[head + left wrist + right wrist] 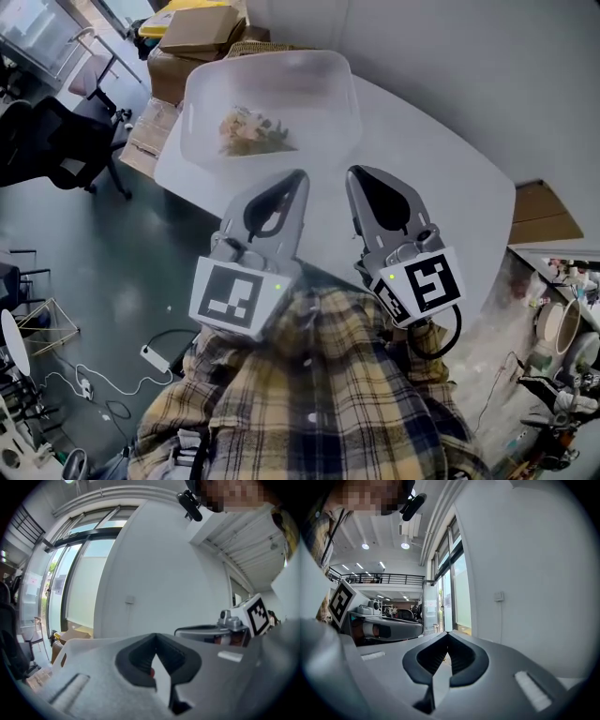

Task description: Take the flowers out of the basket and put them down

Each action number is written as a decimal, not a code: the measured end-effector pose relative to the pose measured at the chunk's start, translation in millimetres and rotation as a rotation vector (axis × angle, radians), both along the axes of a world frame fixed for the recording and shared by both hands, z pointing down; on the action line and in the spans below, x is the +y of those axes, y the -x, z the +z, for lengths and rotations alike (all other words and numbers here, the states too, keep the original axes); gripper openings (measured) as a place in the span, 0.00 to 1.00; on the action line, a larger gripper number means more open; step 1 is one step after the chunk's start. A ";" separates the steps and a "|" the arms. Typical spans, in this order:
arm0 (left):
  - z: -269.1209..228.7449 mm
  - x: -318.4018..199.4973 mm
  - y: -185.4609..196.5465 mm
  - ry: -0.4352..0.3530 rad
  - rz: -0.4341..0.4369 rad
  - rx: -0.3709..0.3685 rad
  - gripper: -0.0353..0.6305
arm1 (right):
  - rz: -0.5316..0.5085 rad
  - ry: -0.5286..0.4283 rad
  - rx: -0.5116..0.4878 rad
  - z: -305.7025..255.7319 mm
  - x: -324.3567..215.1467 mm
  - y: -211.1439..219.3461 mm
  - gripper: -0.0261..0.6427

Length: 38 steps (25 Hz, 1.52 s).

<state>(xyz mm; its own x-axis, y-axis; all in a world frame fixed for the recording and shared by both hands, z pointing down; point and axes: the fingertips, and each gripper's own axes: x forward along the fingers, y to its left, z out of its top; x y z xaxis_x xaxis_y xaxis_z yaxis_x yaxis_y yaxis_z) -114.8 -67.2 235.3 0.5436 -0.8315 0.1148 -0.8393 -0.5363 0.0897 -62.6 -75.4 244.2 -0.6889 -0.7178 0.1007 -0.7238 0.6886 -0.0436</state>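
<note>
A translucent white basket [330, 73] stands at the far end of a white table [431, 178] in the head view. A small bunch of pale pink and green flowers [249, 132] lies inside it. My left gripper [298, 177] and right gripper [352, 174] hang side by side over the near part of the table, short of the basket, both pointing toward it. Both are shut with nothing between the jaws. In the left gripper view the left gripper [156, 637] shows closed tips against a white wall. The right gripper [448, 635] looks the same in its own view.
Cardboard boxes [192, 33] are stacked behind the basket. A black office chair [56, 141] stands on the dark floor at left, and a power strip with cable [153, 356] lies lower left. Flat cardboard [539, 214] and cluttered shelves [562, 347] are at right.
</note>
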 end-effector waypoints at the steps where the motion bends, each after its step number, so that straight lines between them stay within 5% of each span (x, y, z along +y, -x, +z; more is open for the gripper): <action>1: 0.1 -4.6 -1.9 0.002 0.005 0.001 0.05 | 0.004 0.002 0.001 0.2 -4.2 -1.3 0.04; 17: -2.0 -79.7 11.3 0.011 0.126 -0.014 0.05 | 0.103 0.030 -0.009 3.6 -69.3 16.1 0.04; 38: 23.3 -135.2 35.4 0.093 0.167 -0.010 0.06 | 0.122 0.077 -0.029 20.2 -104.0 23.6 0.04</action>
<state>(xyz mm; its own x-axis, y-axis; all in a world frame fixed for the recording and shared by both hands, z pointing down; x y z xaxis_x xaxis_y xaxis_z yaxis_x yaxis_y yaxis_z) -150.2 -202.3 258.6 0.6718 -0.7151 0.1930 -0.7401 -0.6584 0.1369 -86.2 -179.4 264.4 -0.6002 -0.7874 0.1404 -0.7998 0.5891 -0.1152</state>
